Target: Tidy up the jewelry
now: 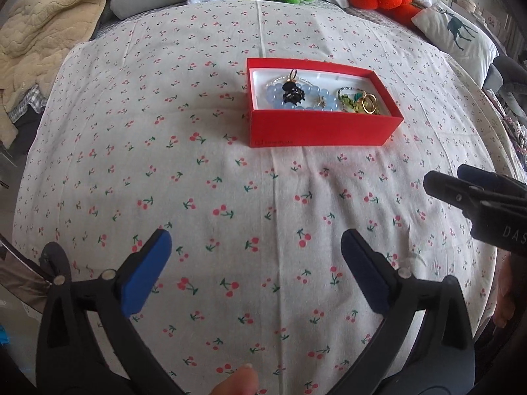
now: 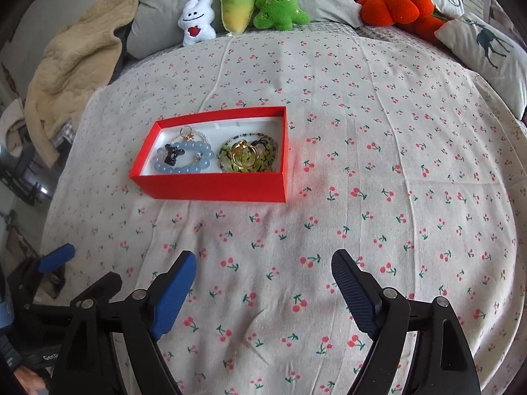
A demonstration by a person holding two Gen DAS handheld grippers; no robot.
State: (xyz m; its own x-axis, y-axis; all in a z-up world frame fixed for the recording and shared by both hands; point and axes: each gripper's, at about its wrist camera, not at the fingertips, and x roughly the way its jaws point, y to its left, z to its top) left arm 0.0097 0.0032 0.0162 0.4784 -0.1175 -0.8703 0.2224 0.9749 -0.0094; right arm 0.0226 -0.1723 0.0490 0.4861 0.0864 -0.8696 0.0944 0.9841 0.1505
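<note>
A red jewelry box (image 1: 316, 128) (image 2: 210, 186) with a white lining sits on the cherry-print bedspread. Inside lie a blue bead bracelet (image 1: 316, 93) (image 2: 184, 168), a black charm (image 1: 293, 93) (image 2: 173, 154), a small gold ring (image 2: 187, 131), a green bracelet (image 1: 349, 100) (image 2: 260, 161) and gold rings (image 1: 369, 102) (image 2: 245, 154). My left gripper (image 1: 255, 250) is open and empty, well short of the box. My right gripper (image 2: 263, 270) is open and empty, in front of the box; it also shows at the right of the left wrist view (image 1: 474, 197).
Plush toys stand along the pillows at the back: white (image 2: 197, 23), yellow-green (image 2: 237, 6), green (image 2: 280, 5), orange (image 2: 395, 6). A beige blanket (image 2: 72, 65) is heaped at the back left. A deer-print pillow (image 2: 487, 56) lies at the right.
</note>
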